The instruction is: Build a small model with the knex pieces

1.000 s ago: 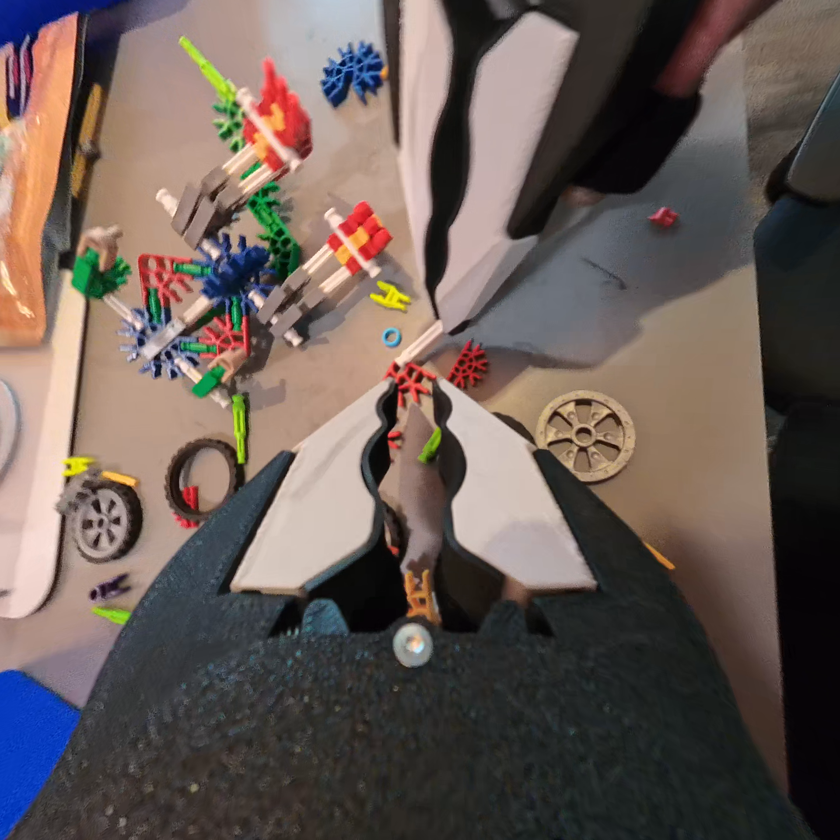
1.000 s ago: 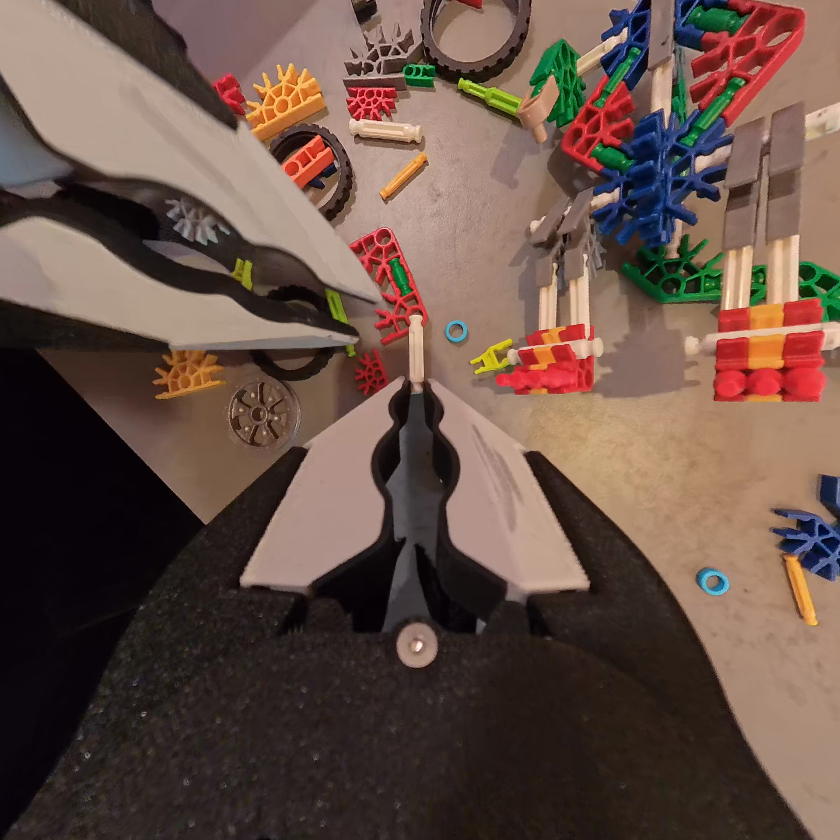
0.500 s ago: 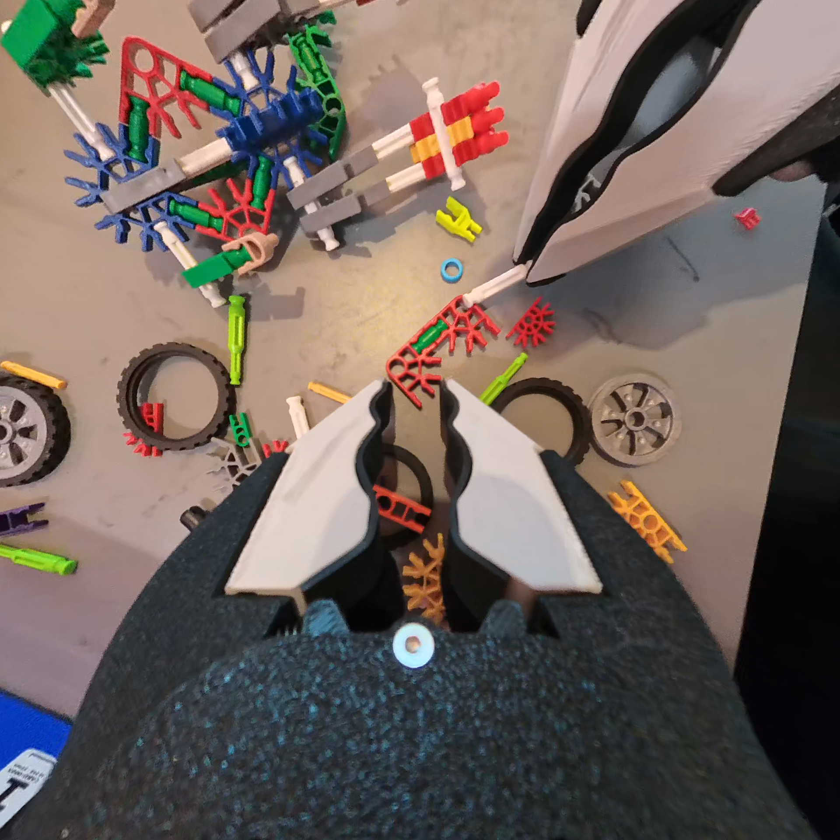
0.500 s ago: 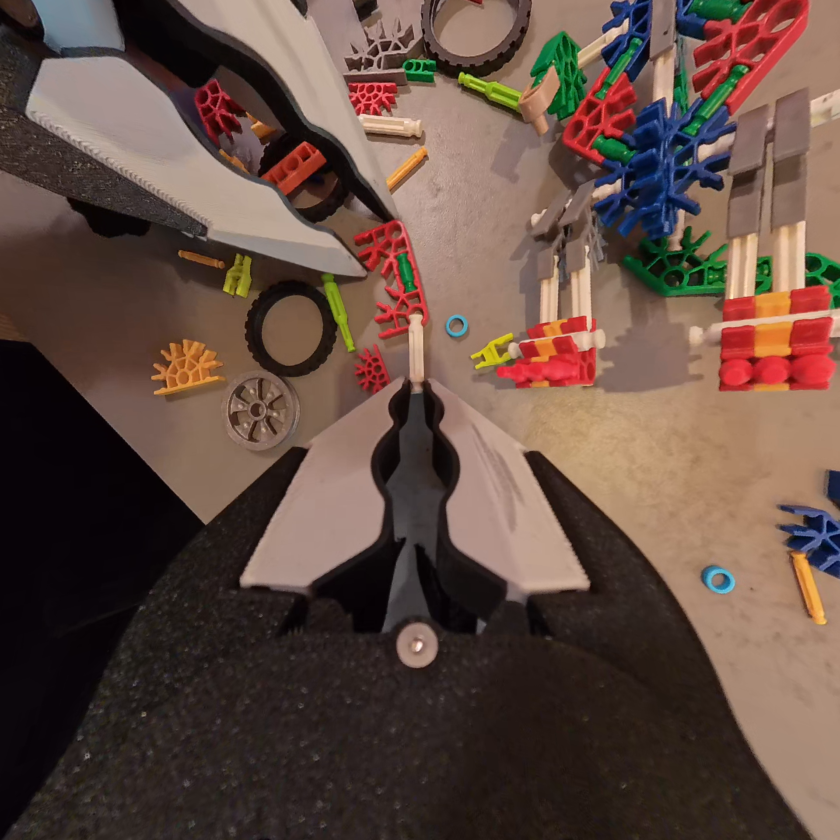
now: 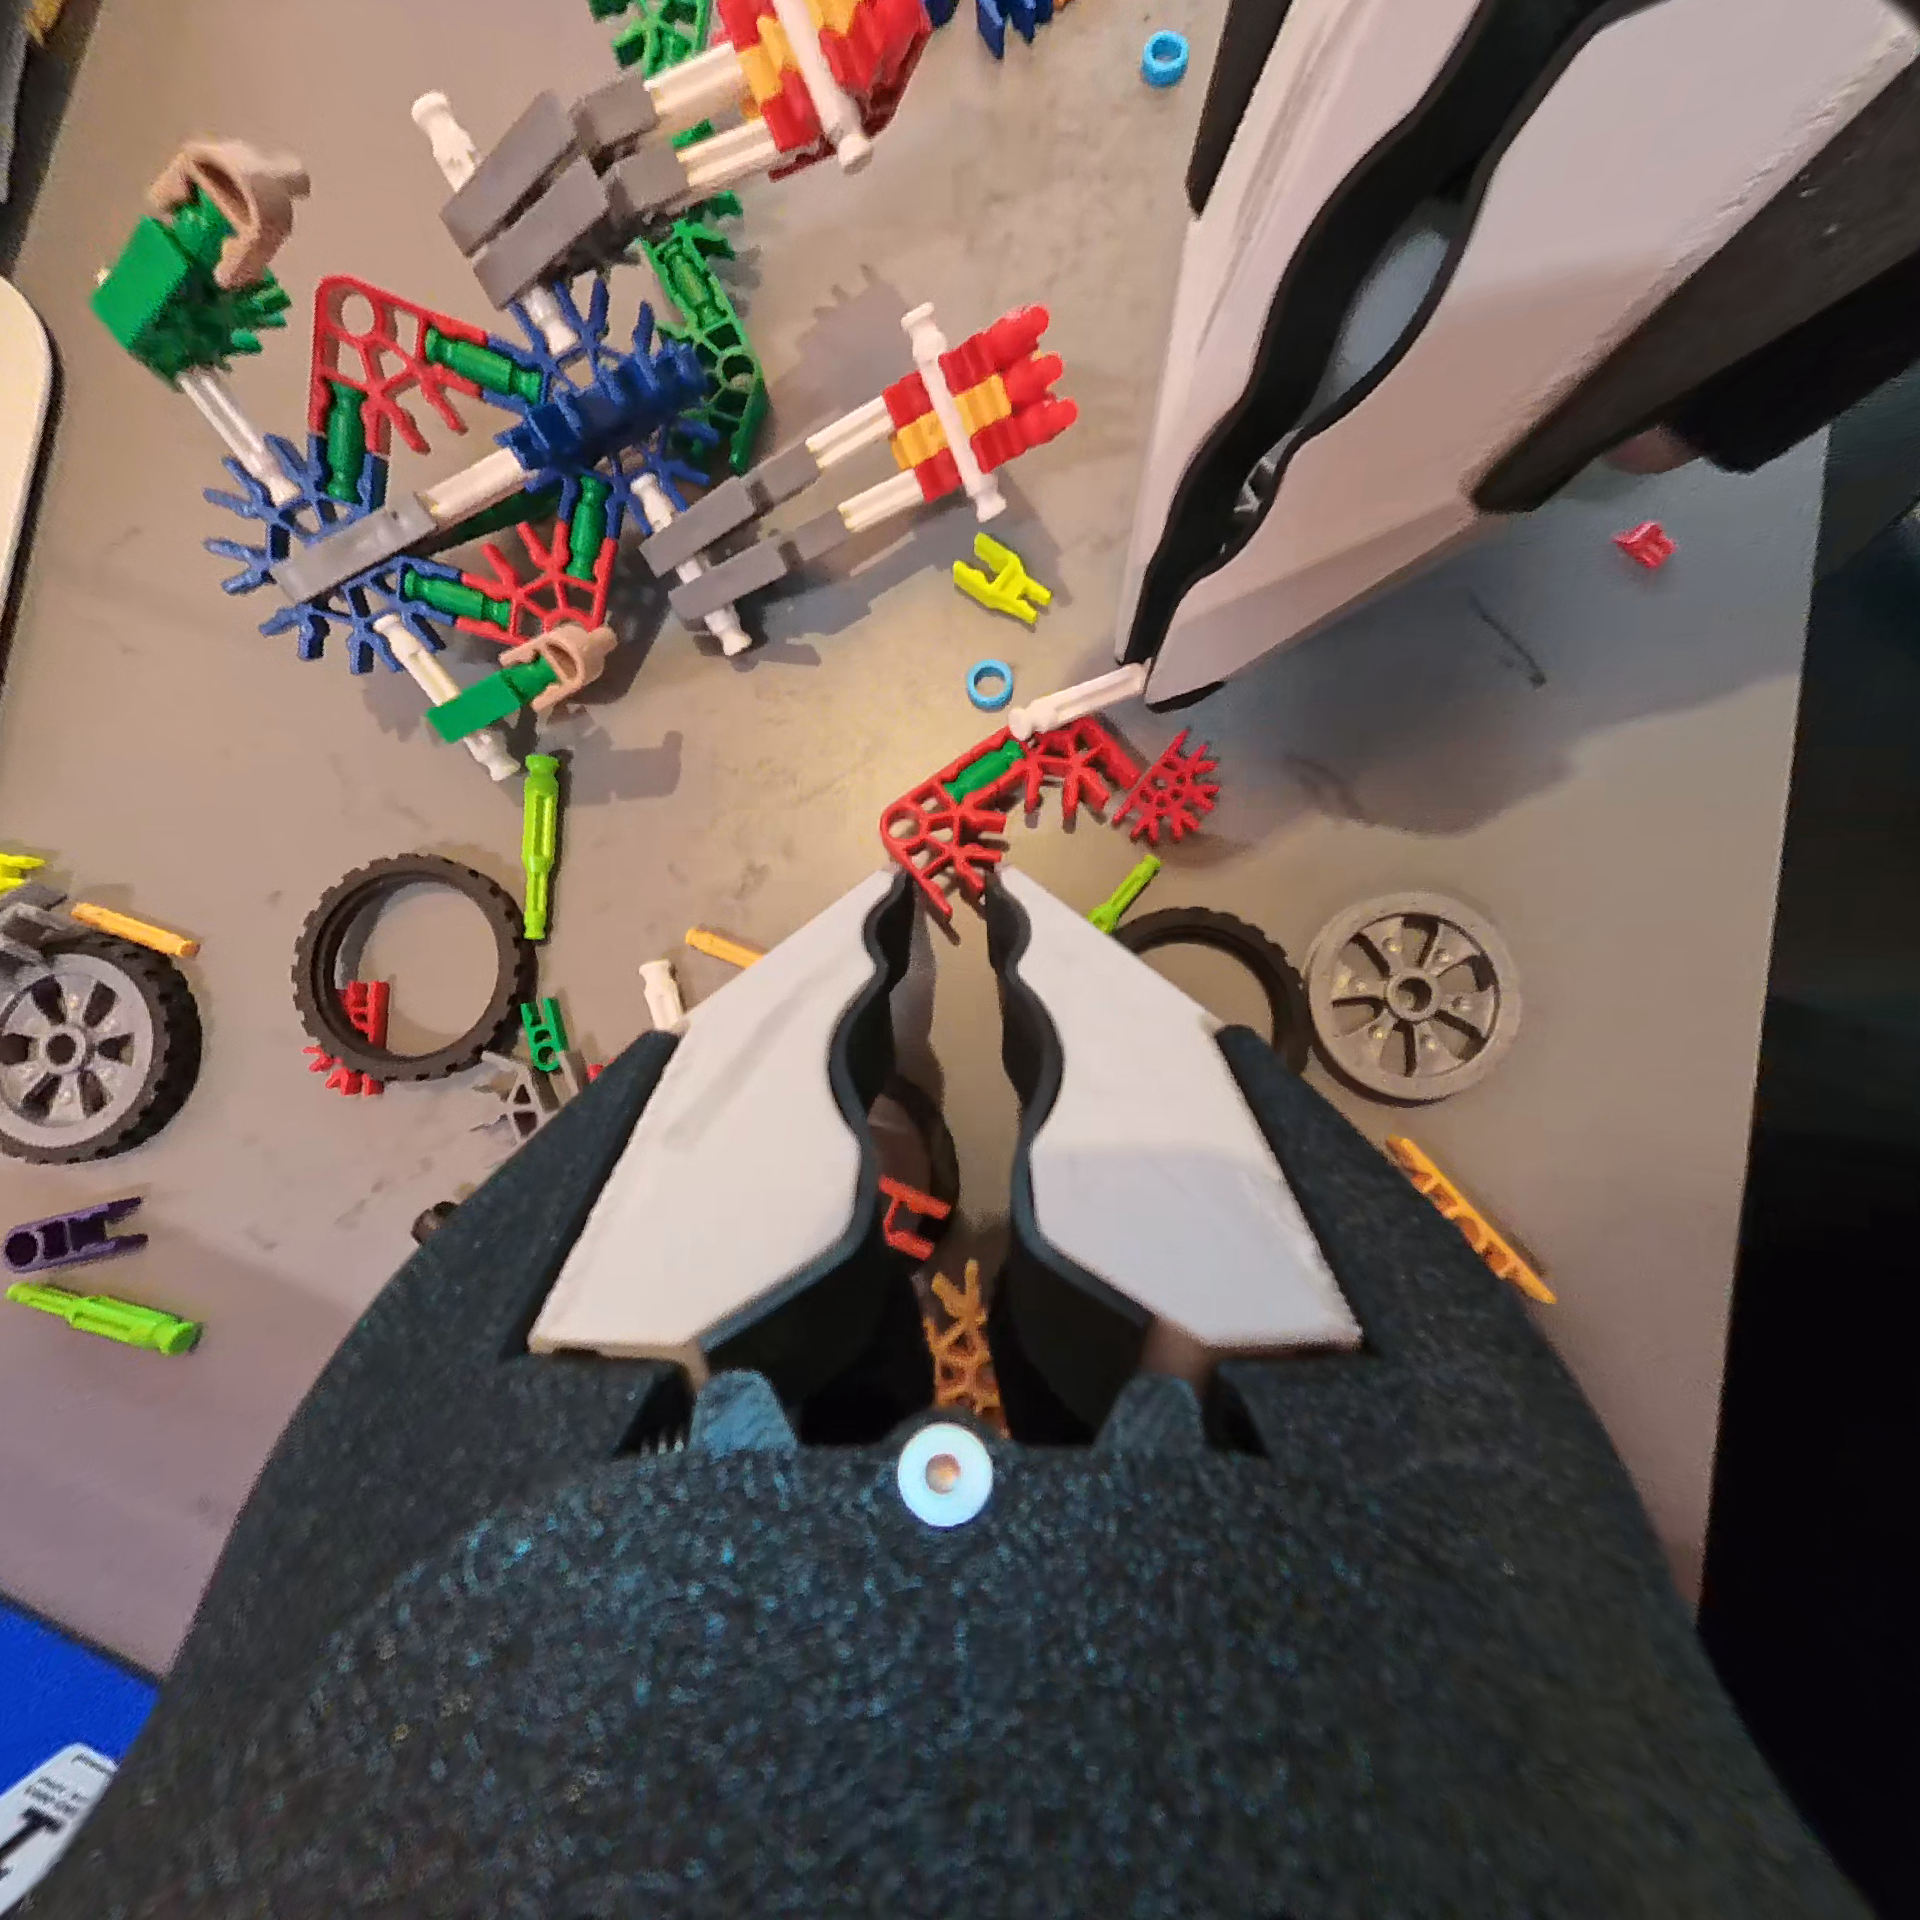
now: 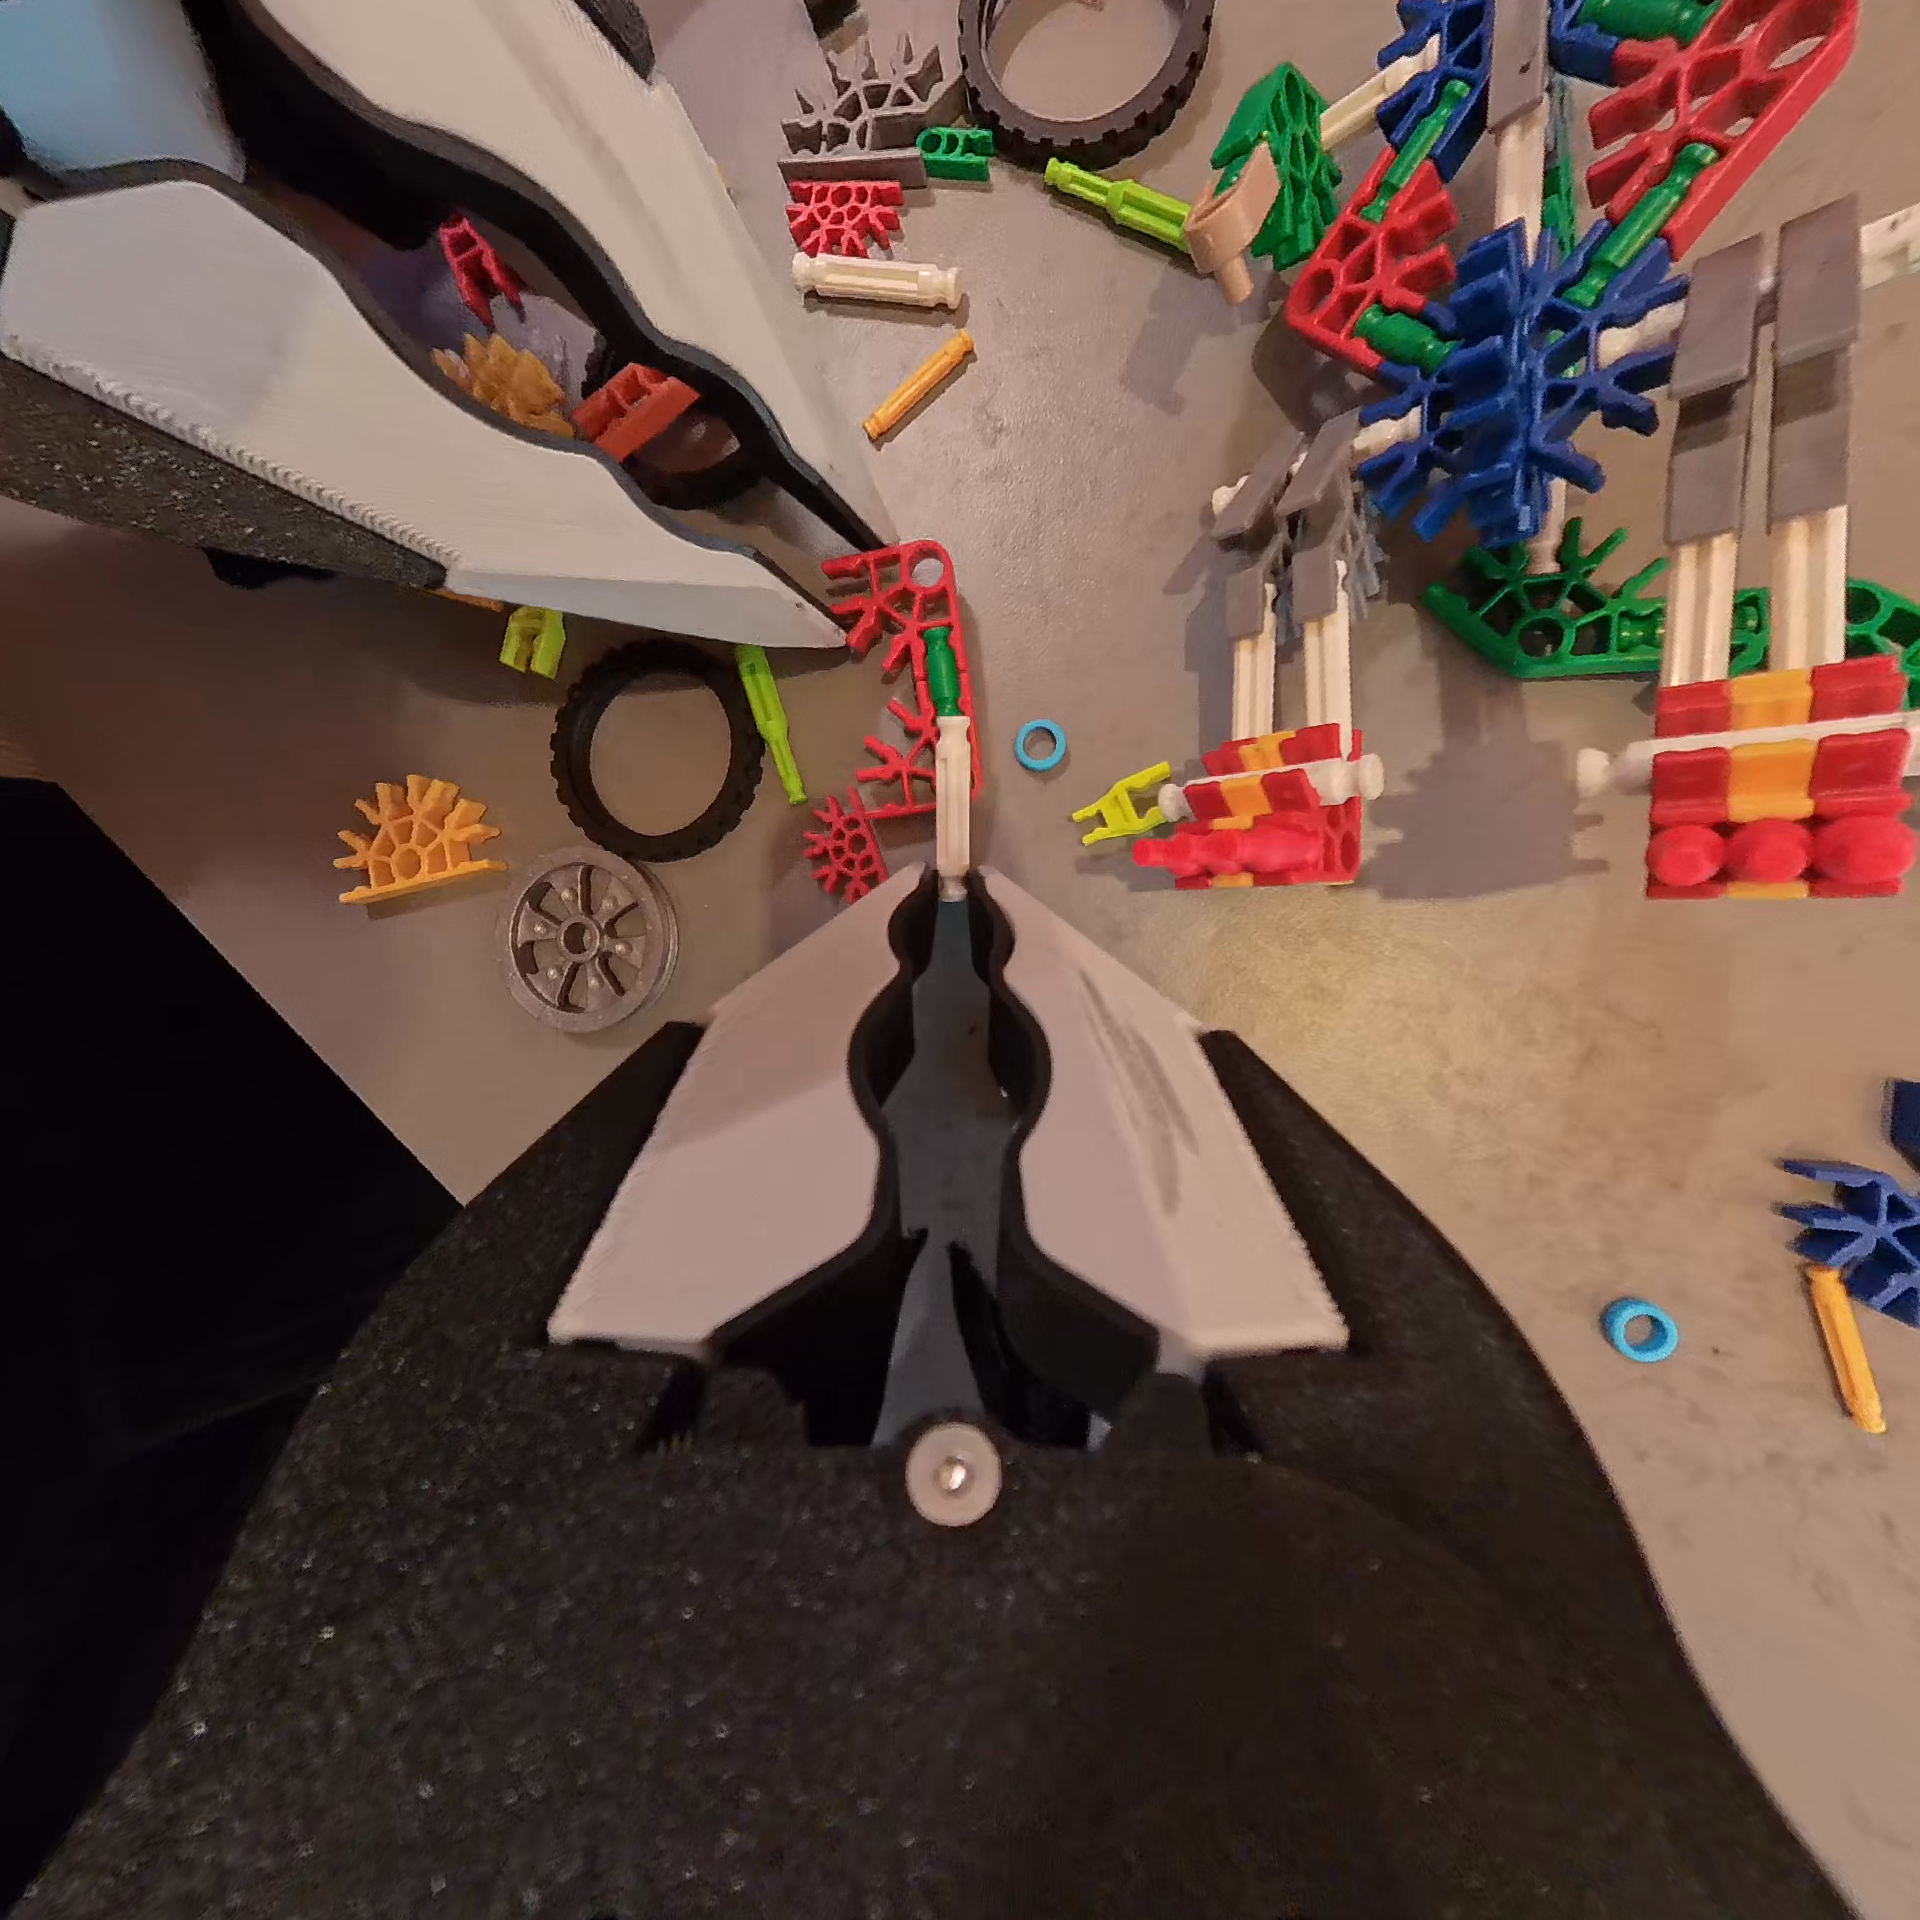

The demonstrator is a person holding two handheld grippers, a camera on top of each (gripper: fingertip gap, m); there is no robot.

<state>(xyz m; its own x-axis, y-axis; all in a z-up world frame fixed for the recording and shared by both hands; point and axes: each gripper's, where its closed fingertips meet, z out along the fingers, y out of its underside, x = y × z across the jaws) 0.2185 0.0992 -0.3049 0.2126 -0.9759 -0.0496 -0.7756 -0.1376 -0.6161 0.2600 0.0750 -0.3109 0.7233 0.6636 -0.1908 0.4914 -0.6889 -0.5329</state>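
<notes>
- The right gripper (image 6: 953, 883) is seen closed on the near end of a white rod (image 6: 953, 795); the rod is pinched between the two fingertips and points away from the camera.
- The far end of the white rod is joined to a red connector assembly (image 6: 914, 665), in which a short green rod (image 6: 940, 670) is fixed.
- A small red snowflake connector (image 6: 844, 844) lies just left of the held rod, and a blue ring (image 6: 1040, 745) lies just right of it on the grey table (image 6: 1299, 1039).
- The left gripper (image 5: 943, 885) is shown with its jaws narrowly apart; the corner of the red connector assembly (image 5: 940, 831) sits between the fingertips, but it cannot be told whether it is pressed.
- Beside the left gripper, a black tyre (image 5: 1216, 966) and a grey wheel hub (image 5: 1411, 995) lie on the right, and a yellow-green rod (image 5: 538, 842) with another black tyre (image 5: 414, 966) on the left.
- Farther away, a large built model (image 6: 1538, 395) of blue, red, green and grey pieces is placed, with red-and-orange blocks (image 6: 1777, 779) at its near end.
</notes>
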